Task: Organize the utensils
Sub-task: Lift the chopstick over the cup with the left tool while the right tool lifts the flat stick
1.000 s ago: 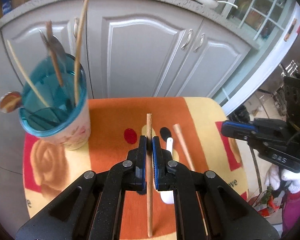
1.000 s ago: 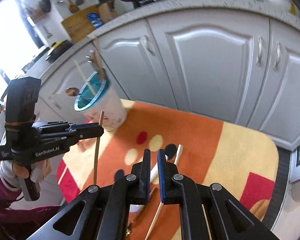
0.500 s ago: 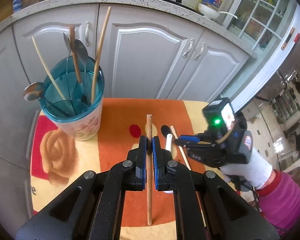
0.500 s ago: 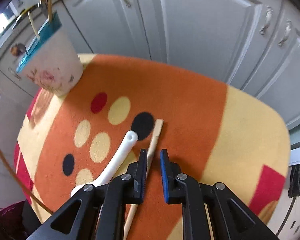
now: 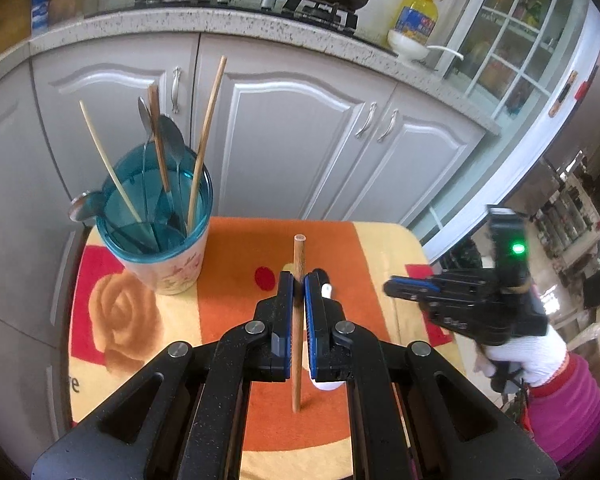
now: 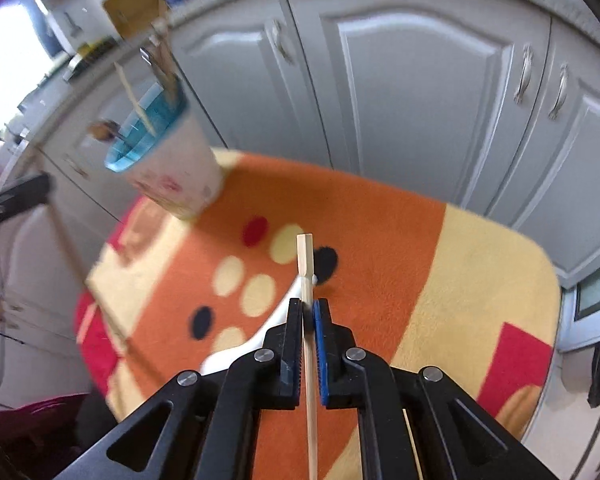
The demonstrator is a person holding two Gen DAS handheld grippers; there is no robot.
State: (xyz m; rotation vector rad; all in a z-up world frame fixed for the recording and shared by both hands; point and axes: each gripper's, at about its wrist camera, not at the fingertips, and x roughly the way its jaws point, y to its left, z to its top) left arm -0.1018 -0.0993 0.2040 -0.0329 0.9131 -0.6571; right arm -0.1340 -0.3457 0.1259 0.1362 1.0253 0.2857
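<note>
My left gripper (image 5: 298, 280) is shut on a brown wooden chopstick (image 5: 298, 320), held upright above the orange mat. A blue-rimmed floral cup (image 5: 160, 236) at the mat's left holds several chopsticks and spoons. My right gripper (image 6: 307, 306) is shut on a pale wooden chopstick (image 6: 307, 280), lifted over the mat; it also shows at the right of the left wrist view (image 5: 396, 289). A white spoon (image 6: 260, 344) lies on the mat under both grippers. The cup also shows in the right wrist view (image 6: 168, 168), blurred.
The small table wears an orange, yellow and red mat (image 5: 236, 300). Grey cabinet doors (image 5: 300, 140) stand close behind it, with a stove counter above. A gloved hand (image 5: 532, 356) holds the right gripper. The table's right edge (image 6: 548, 280) drops off to the floor.
My right gripper closed on the pale chopstick and lifted it off the mat. My left gripper rose a little and tipped up, still holding the brown chopstick.
</note>
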